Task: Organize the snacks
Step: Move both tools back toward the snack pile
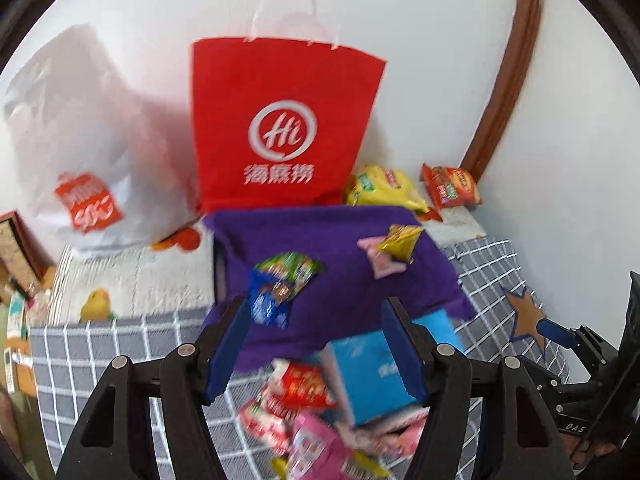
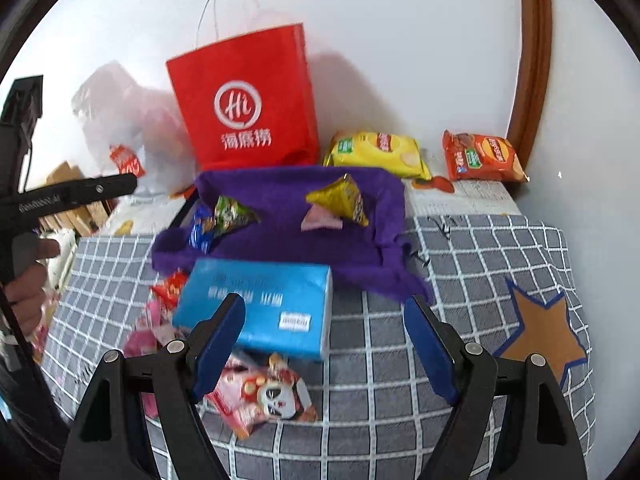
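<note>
Evidently the purple felt-lined tray [image 2: 280, 236] serves as the collecting spot, already holding four small snack packets. Both the left hand-held gripper [image 1: 316, 344] and right hand-held gripper [image 2: 324, 344] hang spread and empty above the loose pink and red snack wrappers [image 2: 260, 392], likely next for sorting.

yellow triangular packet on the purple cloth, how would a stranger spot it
Find the tall red paper bag against the wall; a purple cloth lies before it. On the cloth's right side sits the yellow triangular foil packet, overlapping a pink wrapper, unlike the green and blue packets at left.

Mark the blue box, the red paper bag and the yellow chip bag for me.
blue box [image 2: 256, 304]: right wrist view, on its top face.
red paper bag [image 1: 280, 120]: left wrist view, on the front panel at the logo.
yellow chip bag [image 2: 376, 150]: right wrist view, on the middle of its front.
</note>
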`<state>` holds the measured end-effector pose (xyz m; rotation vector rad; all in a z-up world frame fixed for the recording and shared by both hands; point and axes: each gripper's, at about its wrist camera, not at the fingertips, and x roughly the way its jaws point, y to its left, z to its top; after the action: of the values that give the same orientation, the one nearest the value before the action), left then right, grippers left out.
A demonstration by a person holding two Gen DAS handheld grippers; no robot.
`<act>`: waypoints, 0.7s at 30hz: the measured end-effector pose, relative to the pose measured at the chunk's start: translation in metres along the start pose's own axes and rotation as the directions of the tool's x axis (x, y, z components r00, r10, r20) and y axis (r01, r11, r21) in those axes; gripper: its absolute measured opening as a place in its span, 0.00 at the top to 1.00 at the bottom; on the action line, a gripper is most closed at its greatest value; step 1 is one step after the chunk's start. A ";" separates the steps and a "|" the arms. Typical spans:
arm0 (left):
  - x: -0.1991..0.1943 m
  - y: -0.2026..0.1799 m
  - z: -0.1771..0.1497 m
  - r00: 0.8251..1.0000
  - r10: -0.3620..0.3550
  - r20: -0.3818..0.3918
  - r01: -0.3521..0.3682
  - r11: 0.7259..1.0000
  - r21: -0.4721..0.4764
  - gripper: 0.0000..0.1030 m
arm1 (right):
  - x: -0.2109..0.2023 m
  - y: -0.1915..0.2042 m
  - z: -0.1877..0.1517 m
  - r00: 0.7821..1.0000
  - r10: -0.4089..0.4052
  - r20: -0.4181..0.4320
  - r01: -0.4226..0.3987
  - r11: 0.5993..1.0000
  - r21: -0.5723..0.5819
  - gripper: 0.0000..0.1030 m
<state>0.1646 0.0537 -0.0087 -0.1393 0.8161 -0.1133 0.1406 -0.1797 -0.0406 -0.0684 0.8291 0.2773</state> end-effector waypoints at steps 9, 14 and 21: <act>-0.004 0.028 -0.042 0.999 0.021 -0.028 -0.023 0.997 -0.074 0.37 | 0.021 0.024 -0.043 0.997 0.040 -0.068 -0.042 0.998 -0.038 0.22; -0.005 0.033 -0.063 0.995 0.095 -0.034 -0.097 0.993 -0.064 0.37 | 0.035 0.030 -0.062 0.989 0.099 -0.109 -0.102 0.995 -0.023 0.22; -0.005 0.039 -0.082 0.995 0.088 -0.047 -0.091 0.993 -0.074 0.37 | 0.059 0.034 -0.074 0.980 0.139 -0.143 -0.144 0.989 -0.024 0.22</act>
<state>0.1036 0.0862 -0.0670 -0.1725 0.8690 -0.0004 0.1162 -0.1462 -0.1320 -0.0612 0.9720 0.4249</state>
